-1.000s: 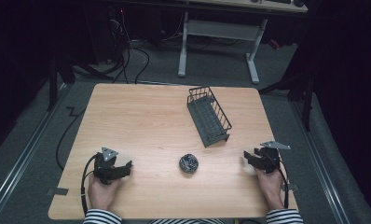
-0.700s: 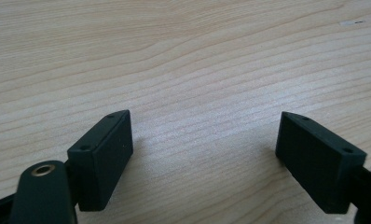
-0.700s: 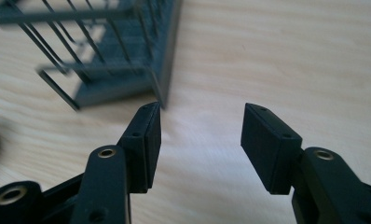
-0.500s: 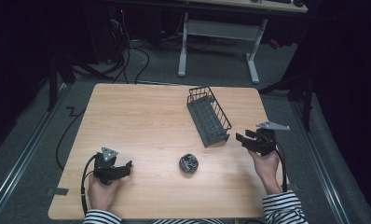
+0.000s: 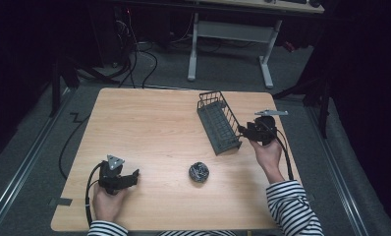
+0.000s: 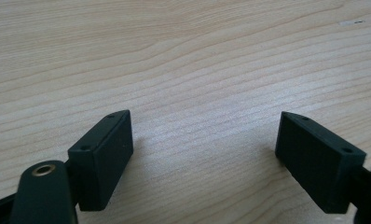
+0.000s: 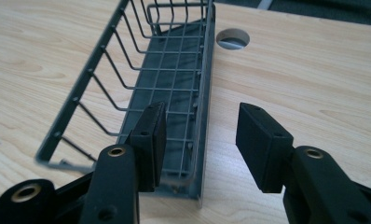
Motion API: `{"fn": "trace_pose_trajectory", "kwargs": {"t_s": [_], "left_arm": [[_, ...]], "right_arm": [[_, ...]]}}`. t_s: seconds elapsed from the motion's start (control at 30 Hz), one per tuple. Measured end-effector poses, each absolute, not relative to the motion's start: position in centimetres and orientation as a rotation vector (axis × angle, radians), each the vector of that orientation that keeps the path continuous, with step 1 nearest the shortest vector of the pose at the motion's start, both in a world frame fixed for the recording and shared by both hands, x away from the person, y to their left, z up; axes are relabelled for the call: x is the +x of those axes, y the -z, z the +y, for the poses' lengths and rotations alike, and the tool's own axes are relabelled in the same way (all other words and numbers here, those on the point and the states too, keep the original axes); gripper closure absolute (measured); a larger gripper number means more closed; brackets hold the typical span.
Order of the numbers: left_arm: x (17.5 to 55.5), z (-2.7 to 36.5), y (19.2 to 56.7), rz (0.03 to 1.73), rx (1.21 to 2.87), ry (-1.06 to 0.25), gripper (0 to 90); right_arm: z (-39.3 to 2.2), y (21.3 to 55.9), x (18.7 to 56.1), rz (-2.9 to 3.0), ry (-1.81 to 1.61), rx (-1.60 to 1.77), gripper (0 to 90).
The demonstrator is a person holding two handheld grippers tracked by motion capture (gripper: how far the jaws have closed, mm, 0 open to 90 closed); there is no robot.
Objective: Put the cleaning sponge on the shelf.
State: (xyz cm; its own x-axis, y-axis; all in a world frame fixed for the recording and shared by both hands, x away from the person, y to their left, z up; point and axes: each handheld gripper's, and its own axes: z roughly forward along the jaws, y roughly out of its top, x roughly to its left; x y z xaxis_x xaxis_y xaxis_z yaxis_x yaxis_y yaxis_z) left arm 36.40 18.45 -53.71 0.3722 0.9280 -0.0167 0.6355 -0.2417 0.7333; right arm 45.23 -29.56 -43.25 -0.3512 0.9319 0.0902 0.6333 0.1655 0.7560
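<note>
- The left gripper [image 5: 132,175] rested low on the wooden table [image 5: 149,128] at about seven o'clock, held in the left hand [image 5: 105,204]; its jaws stood wide apart with bare wood between them.
- The right gripper [image 5: 242,131] sat at roughly three o'clock, at the near end of the grey wire basket [image 5: 218,123] — its jaws were parted and straddled the basket's right wall, one inside, one outside, not clamped.
- A small dark ball [image 5: 199,172] lay at about six o'clock, well apart from both grippers.
- The basket stood upright and held nothing.
</note>
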Motion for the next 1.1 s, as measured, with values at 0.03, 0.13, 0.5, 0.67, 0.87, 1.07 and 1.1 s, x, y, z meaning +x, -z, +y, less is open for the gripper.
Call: {"fn": "trace_pose_trajectory", "kwargs": {"t_s": [0.03, 0.13, 0.5, 0.67, 0.87, 1.07, 1.1], "left_arm": [[36.4, 18.4, 53.7, 1.346, 1.975, -0.568, 19.5], [36.4, 18.4, 53.7, 1.346, 1.975, -0.568, 19.5], [36.4, 18.4, 53.7, 1.345, 1.976, -0.568, 19.7], [36.4, 18.4, 53.7, 1.345, 1.976, -0.568, 19.7], [36.4, 18.4, 53.7, 1.345, 1.976, -0.568, 19.7], [36.4, 18.4, 53.7, 1.345, 1.977, -0.569, 19.7], [36.4, 18.4, 53.7, 1.345, 1.976, -0.569, 19.7]], "right_arm": [[-29.4, 43.3, 45.6, 2.060, -1.008, 1.489, 53.7], [-29.1, 43.7, 46.6, 2.073, -0.993, 1.521, 54.7], [-28.1, 44.9, 47.9, 2.105, -0.934, 1.523, 71.5], [-27.7, 45.4, 48.1, 2.142, -0.897, 1.491, 81.6], [-27.5, 45.5, 48.0, 2.171, -0.897, 1.449, 85.5], [-26.8, 45.5, 47.7, 2.222, -0.916, 1.394, 85.9], [-26.8, 45.5, 47.7, 2.227, -0.922, 1.389, 85.9]]}}
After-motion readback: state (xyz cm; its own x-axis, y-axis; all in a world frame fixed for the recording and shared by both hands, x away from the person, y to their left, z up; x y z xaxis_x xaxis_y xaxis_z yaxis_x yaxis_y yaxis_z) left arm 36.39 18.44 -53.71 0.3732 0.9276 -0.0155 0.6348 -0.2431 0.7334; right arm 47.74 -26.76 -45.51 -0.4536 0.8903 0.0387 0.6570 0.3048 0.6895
